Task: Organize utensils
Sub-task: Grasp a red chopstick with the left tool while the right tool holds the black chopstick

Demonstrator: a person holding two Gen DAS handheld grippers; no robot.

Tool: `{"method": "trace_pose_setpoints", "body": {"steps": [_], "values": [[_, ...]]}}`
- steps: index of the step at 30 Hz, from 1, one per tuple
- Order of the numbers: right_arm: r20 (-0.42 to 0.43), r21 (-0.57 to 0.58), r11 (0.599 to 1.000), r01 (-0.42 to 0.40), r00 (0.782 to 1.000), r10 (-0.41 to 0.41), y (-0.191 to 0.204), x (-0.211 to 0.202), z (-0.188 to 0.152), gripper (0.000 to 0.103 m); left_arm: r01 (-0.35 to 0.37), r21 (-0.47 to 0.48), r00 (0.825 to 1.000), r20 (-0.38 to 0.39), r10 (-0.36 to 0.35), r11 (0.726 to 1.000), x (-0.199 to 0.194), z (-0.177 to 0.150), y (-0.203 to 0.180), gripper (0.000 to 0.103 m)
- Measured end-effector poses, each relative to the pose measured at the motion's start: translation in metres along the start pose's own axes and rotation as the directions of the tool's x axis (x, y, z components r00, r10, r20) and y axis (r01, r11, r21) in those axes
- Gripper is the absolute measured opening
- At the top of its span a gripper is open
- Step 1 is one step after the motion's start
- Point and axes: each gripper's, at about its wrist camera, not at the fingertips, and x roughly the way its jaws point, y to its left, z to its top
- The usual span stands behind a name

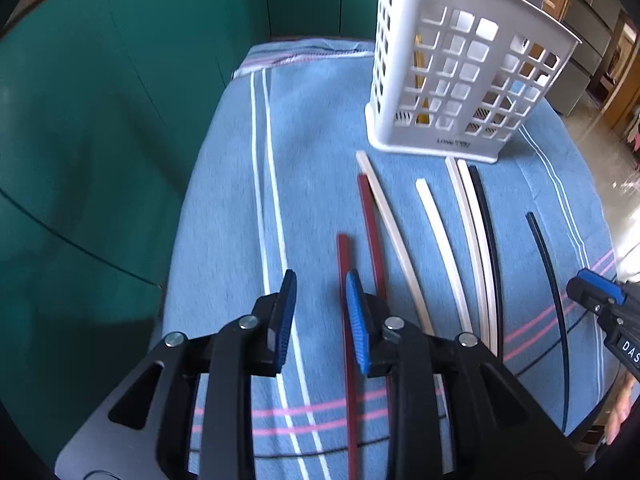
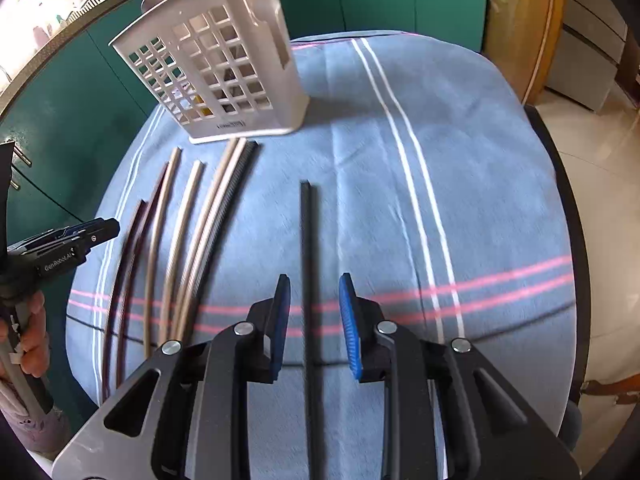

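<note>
On the blue cloth of the bench (image 2: 460,168), both tongs stand apart, gripping nothing. Lower the right tongs (image 2: 314,312) straight around the black chopstick (image 2: 307,240), then close; the left tongs (image 1: 320,308) wait near the red chopsticks (image 1: 345,320).

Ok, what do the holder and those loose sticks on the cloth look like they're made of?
The white holder looks like moulded plastic: smooth matte walls with a regular square grid and embossed lettering at the base. The pale chopsticks look like wood or bamboo, matte, though light plastic is possible. The dark red chopsticks and black chopsticks have even, slightly glossy colour, likely lacquered or plastic.
</note>
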Motion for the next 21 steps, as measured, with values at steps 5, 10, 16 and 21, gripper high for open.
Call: {"method": "trace_pose_setpoints", "body": {"steps": [5,10,16,21], "values": [[-0.045,-0.074,0.996,0.049,0.998,-0.052,0.021,0.026,0.028,0.025,-0.055,0.066,0.997,-0.051,0.058,0.996,0.016,0.024,-0.01,0.028],[-0.089,-0.097,0.994,0.057,0.994,-0.066,0.028,0.045,0.04,0.025,-0.066,0.128,0.991,-0.104,0.079,0.99,0.026,0.024,-0.018,0.029],[-0.091,-0.122,0.989,0.087,0.991,-0.099,0.034,0.052,0.045,0.025,-0.048,0.13,0.99,-0.126,0.065,0.99,0.032,0.023,-0.015,0.031],[-0.092,-0.142,0.984,0.104,0.989,-0.117,0.036,0.057,0.049,0.025,-0.016,0.127,0.989,-0.141,0.034,0.992,0.034,0.022,-0.018,0.031]]}}
